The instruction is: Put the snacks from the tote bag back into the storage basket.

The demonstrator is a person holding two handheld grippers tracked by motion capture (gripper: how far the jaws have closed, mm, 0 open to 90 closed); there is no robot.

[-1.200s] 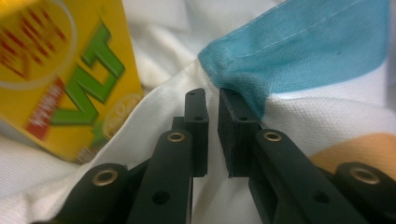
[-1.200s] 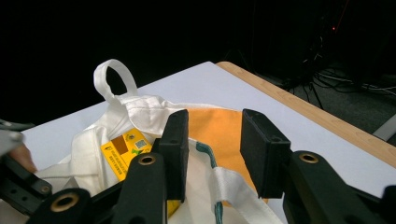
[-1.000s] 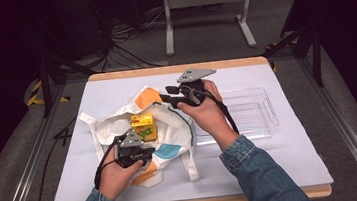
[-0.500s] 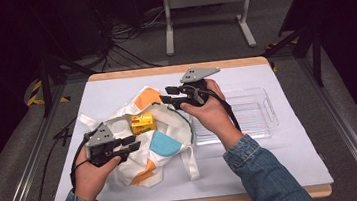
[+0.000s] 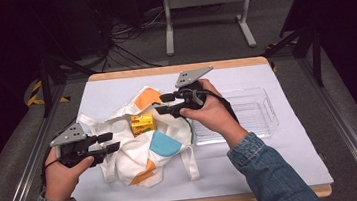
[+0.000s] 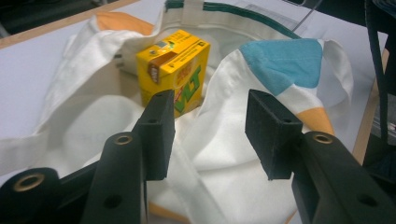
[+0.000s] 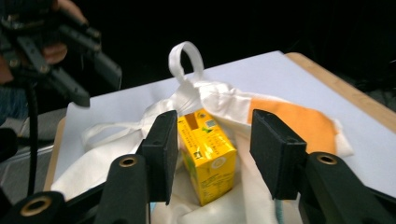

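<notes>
On the white cloth bag (image 5: 141,144) the yellow carton (image 5: 142,124) stands exposed but not yet taken, with the right gripper (image 5: 165,104) and left gripper (image 5: 109,142) both just opened, empty.

Both grippers (image 5: 108,142) (image 5: 163,104) (jaws parted)

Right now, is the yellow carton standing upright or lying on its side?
Upright. The yellow carton stands on its end inside the white cloth bag, its top face uppermost.
</notes>
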